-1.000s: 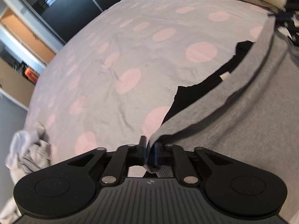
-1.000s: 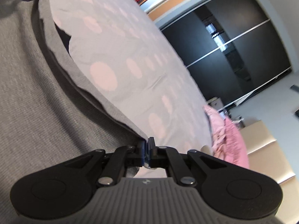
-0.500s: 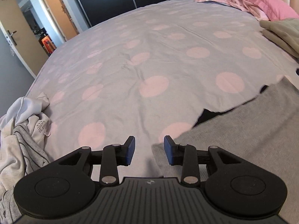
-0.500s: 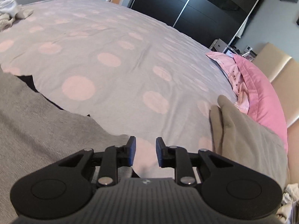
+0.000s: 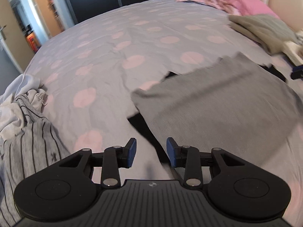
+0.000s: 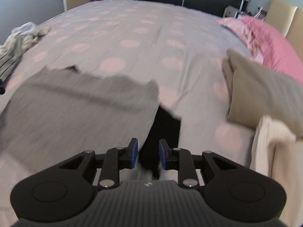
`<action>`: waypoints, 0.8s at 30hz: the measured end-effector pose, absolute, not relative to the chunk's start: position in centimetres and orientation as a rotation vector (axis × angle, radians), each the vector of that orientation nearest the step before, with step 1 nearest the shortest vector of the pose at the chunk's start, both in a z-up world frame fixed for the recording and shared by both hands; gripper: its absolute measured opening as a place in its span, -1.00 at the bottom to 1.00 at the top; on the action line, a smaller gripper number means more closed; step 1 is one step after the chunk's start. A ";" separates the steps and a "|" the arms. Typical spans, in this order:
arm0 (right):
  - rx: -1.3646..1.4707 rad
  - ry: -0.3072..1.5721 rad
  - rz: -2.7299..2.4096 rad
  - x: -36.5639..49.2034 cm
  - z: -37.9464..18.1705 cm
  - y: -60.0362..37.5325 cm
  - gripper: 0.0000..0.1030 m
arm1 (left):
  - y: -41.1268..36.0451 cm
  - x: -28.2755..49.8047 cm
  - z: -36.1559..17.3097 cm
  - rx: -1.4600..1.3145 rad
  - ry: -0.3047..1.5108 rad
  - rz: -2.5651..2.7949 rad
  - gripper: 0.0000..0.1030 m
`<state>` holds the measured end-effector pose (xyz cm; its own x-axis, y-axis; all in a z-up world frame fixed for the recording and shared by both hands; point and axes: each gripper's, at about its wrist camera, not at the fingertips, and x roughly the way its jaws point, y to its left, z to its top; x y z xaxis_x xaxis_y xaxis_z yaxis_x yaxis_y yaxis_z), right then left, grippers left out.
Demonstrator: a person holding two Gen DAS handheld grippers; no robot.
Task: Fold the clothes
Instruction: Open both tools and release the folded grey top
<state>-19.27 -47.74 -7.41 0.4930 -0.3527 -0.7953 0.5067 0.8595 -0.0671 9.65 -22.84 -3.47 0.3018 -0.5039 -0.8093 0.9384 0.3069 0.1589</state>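
A grey knit garment lies folded over on the polka-dot bed, with black fabric showing under its near left edge. My left gripper is open and empty, just in front of that black edge. In the right wrist view the same grey garment lies to the left, and a black strip runs toward my right gripper, which is open and empty above it.
A heap of white and striped clothes lies at the bed's left edge. Folded khaki and cream garments are stacked on the right, with pink pillows behind. The grey-and-pink dotted bed cover stretches ahead.
Both grippers let go of the grey garment's edge and opened. They drew back toward me, and the garment now lies flat on the bed.
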 end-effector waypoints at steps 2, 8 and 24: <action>0.173 0.928 -0.524 -20.9 -7.5 -46.4 -0.44 | -21.2 8.6 -3.3 0.734 0.715 -1.115 -0.27; 0.226 0.960 -0.536 -24.9 -8.7 -44.6 -0.39 | -17.9 5.3 -4.7 0.842 0.686 -1.233 -0.27; 0.173 0.918 -0.447 -24.6 -11.5 -44.0 -0.15 | -20.0 1.1 -10.4 1.022 0.562 -1.277 -0.52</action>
<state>-24.63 -43.98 -11.47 0.5234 -0.2989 -0.7979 0.4437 0.8951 -0.0442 1.08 -20.04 -10.43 0.2459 -0.5068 -0.8263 0.9516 -0.0359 0.3053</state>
